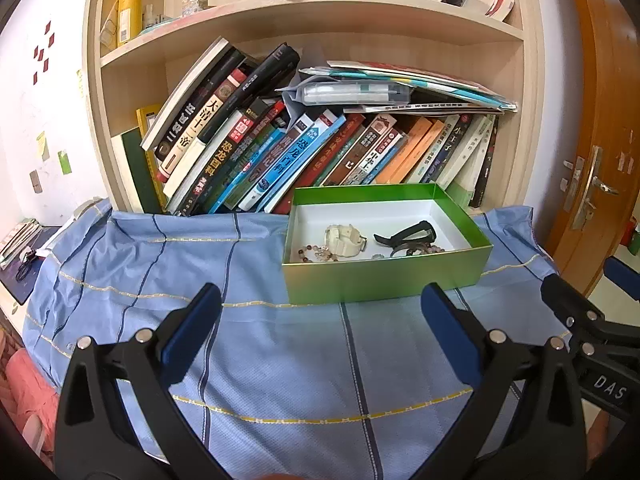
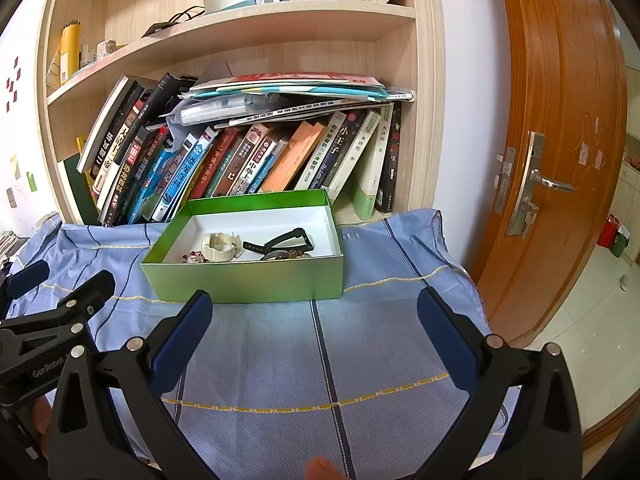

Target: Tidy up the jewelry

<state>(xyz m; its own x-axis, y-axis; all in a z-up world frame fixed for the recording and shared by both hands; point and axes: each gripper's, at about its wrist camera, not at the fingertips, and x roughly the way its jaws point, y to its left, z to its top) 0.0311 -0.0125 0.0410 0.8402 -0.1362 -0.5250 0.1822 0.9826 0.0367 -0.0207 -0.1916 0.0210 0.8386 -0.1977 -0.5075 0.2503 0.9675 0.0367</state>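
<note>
An open green cardboard box with a white inside (image 1: 384, 280) is seen standing on the blue checked cloth (image 1: 280, 360) spread over the desk, right in front of the wooden bookshelf (image 1: 312, 28). Inside the box a cream-white wristwatch (image 1: 346, 240) is found lying left of centre, a black strap watch (image 1: 412, 234) to its right, and a brown and pink bead bracelet (image 1: 314, 254) against the near wall at the watch's left; further small pieces by the near wall cannot be made out.

From the right wrist view the same box (image 2: 248, 276) is shown with the pale watch (image 2: 220, 246) and black band (image 2: 286, 240) side by side.

The left tool (image 1: 320, 312) is held wide apart, nothing between its blue pads, just short of the box. The right tool (image 2: 314, 312) is likewise spread wide and unloaded, near the box's front wall.

"DAS" is read on the right tool's body, "GenRobot" on the left tool's. Leaning books (image 1: 280, 152) behind the box carry Chinese titles, among them "小王子".
</note>
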